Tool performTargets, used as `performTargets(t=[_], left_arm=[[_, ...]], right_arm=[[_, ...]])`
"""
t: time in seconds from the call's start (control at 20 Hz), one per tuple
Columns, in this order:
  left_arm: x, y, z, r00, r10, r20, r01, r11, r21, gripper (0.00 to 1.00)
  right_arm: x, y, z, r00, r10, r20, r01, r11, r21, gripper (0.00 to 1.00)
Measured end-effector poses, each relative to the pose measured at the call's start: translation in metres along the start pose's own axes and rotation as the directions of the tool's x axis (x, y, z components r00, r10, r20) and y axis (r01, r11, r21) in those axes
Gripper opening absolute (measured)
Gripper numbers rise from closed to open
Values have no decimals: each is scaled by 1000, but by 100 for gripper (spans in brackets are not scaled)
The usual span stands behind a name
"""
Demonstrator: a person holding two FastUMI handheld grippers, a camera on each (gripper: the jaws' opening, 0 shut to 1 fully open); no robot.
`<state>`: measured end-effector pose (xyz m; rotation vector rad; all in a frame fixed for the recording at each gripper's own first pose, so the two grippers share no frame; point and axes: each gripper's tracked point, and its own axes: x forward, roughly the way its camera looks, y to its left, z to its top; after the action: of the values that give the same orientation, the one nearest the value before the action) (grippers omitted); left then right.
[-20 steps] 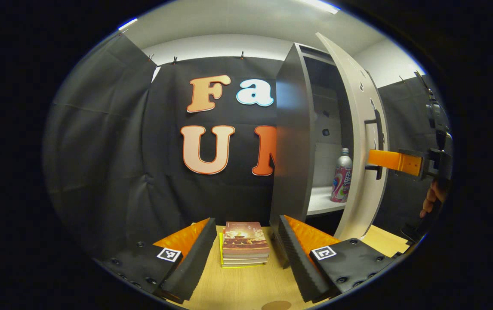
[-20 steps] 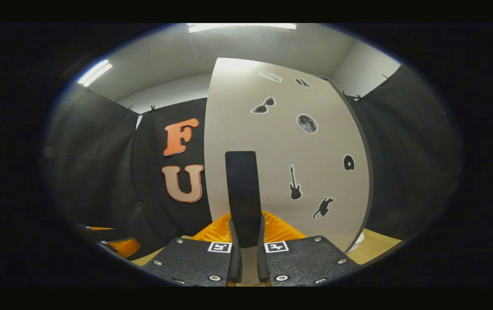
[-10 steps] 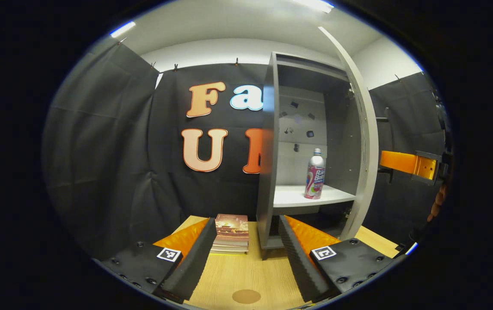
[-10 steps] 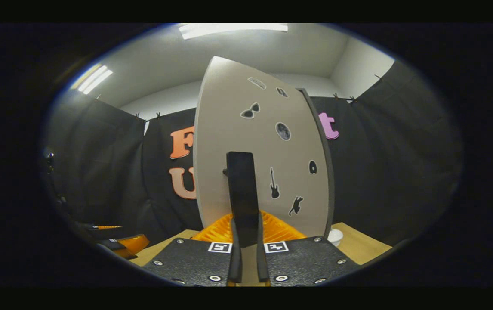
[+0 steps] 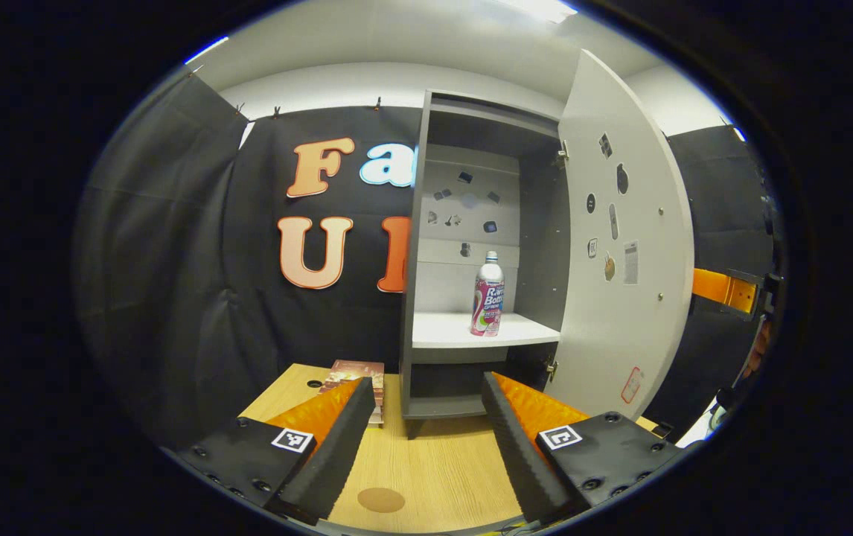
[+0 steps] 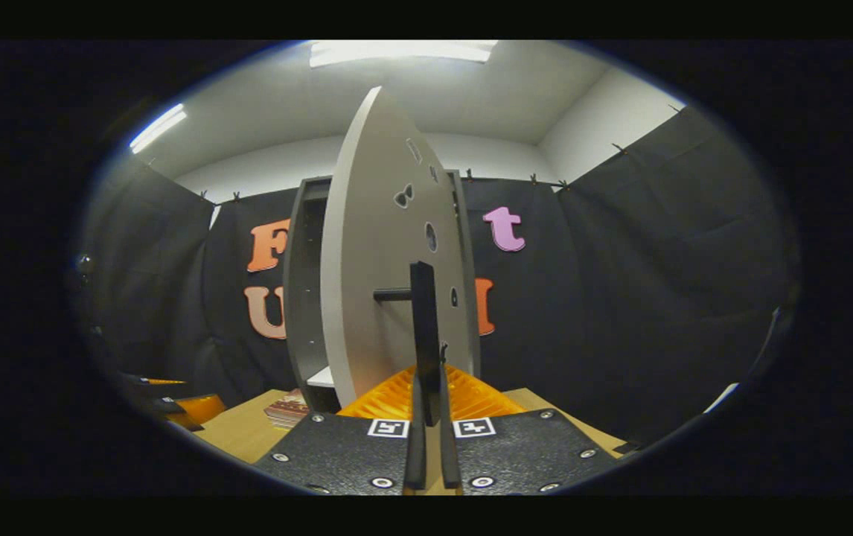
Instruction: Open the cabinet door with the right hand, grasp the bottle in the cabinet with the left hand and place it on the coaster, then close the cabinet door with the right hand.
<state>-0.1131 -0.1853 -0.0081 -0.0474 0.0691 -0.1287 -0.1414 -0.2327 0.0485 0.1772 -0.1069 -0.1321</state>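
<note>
The grey cabinet (image 5: 471, 223) stands open on the wooden table. A pink and silver bottle (image 5: 488, 294) is upright on its white shelf (image 5: 456, 331). The door (image 5: 620, 246) is swung wide to the right. My left gripper (image 5: 426, 417) is open and empty, low over the table, short of the cabinet. A round brown coaster (image 5: 381, 499) lies on the table between its fingers. In the right gripper view the door (image 6: 374, 260) is nearly edge-on, and my right gripper (image 6: 426, 394) is shut on its black handle (image 6: 423, 327). Its orange finger (image 5: 724, 289) pokes out past the door's edge.
A stack of books (image 5: 356, 372) lies left of the cabinet, partly behind my left finger; the books (image 6: 286, 408) also appear by the cabinet's foot. A small hole (image 5: 313, 384) marks the table near them. A hand (image 5: 758, 350) holds the right gripper at far right.
The door has swung much wider with my right gripper on its handle. The left gripper's view has turned onto the cabinet's inside, bringing the bottle to the middle and more of the coaster into sight.
</note>
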Motion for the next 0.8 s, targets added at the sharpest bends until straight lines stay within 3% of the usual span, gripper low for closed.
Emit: performTargets(t=[0.05,0.1,0.25,0.45,0.55,0.8], left_arm=[[2,-2,2,1000,-5,3,5,1000,-1,94],[4,-5,-1,1000,-13,0,13,1000,-2,95],[6,-9,3,999,-37,1,37,999,14,95],[10,-9,5,998,-56,5,56,998,20,95],[11,-8,4,998,-66,4,66,998,18,95],[17,-13,1,994,-106,-2,106,994,4,95]], right_arm=[[-1,-8,2,1000,-5,0,5,1000,5,3],[-2,-17,1,1000,-12,-1,12,1000,20,7],[0,-41,6,1000,-29,11,29,998,56,3],[2,-67,11,997,-71,39,72,996,-45,12],[1,-80,13,995,-95,42,99,991,-95,0],[-8,-83,14,994,-104,29,106,991,-78,4]])
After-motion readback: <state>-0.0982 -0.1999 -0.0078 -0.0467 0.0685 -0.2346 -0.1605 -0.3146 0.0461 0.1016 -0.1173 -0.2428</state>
